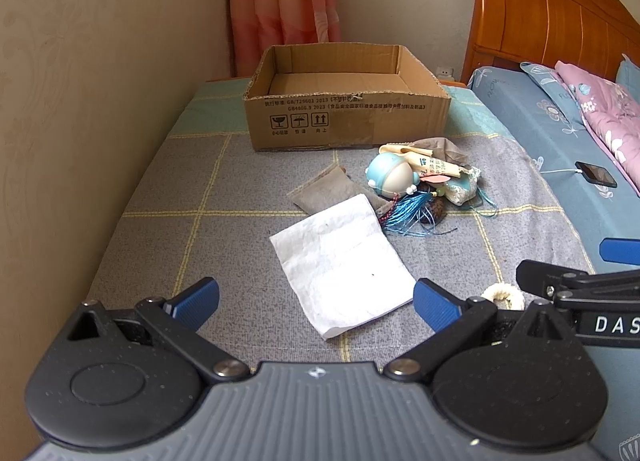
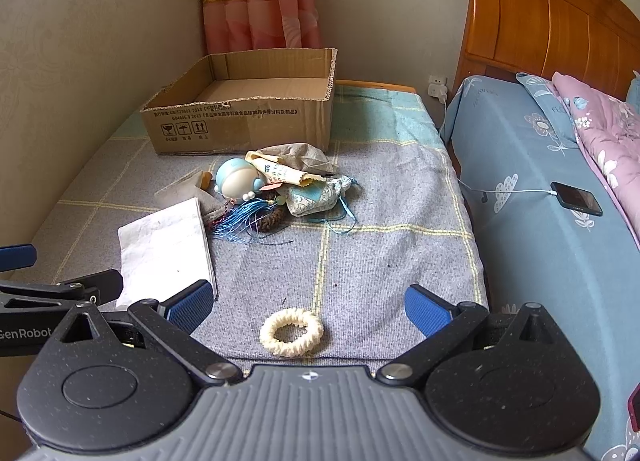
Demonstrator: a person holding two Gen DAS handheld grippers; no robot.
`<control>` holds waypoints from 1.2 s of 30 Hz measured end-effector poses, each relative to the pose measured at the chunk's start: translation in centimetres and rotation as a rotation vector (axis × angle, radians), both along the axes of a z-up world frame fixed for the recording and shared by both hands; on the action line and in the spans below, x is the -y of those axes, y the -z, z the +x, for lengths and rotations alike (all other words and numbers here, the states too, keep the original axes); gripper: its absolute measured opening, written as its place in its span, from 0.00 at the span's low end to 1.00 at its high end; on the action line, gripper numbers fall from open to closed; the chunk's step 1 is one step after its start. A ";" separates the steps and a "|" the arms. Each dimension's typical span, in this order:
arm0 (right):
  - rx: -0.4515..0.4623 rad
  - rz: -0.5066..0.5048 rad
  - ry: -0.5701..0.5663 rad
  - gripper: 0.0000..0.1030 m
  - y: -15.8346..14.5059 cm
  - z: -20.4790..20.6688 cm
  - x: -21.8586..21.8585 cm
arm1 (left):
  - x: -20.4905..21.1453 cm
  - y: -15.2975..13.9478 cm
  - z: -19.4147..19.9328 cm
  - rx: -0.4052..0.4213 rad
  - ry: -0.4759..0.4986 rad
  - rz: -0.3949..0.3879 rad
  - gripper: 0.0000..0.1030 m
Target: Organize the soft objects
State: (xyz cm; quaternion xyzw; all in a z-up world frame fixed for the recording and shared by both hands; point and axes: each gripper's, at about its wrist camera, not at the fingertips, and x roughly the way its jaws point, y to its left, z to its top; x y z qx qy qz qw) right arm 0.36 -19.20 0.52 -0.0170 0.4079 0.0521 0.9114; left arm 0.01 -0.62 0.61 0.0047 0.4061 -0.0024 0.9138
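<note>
An open cardboard box stands at the far end of a grey checked mat. In front of it lies a pile: a round blue-and-cream toy, a beige cloth, a small patterned pouch, a blue tassel and a grey pouch. A white cloth bag lies nearer, just ahead of my open left gripper. A cream scrunchie sits between the fingers of my open right gripper.
A beige wall runs along the left. A bed with a blue sheet, a pink quilt and a wooden headboard lies to the right. A phone on a charging cable rests on the bed. A pink curtain hangs behind the box.
</note>
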 end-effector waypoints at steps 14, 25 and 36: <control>0.004 -0.007 -0.005 1.00 0.0 -0.1 -0.1 | 0.1 0.2 0.2 0.001 0.004 0.000 0.99; 0.009 -0.014 -0.024 1.00 0.1 0.1 0.0 | 0.3 0.4 0.8 0.007 0.019 0.003 0.99; 0.037 -0.040 -0.075 1.00 0.8 0.7 0.6 | 0.1 1.9 3.1 0.073 0.054 0.051 0.99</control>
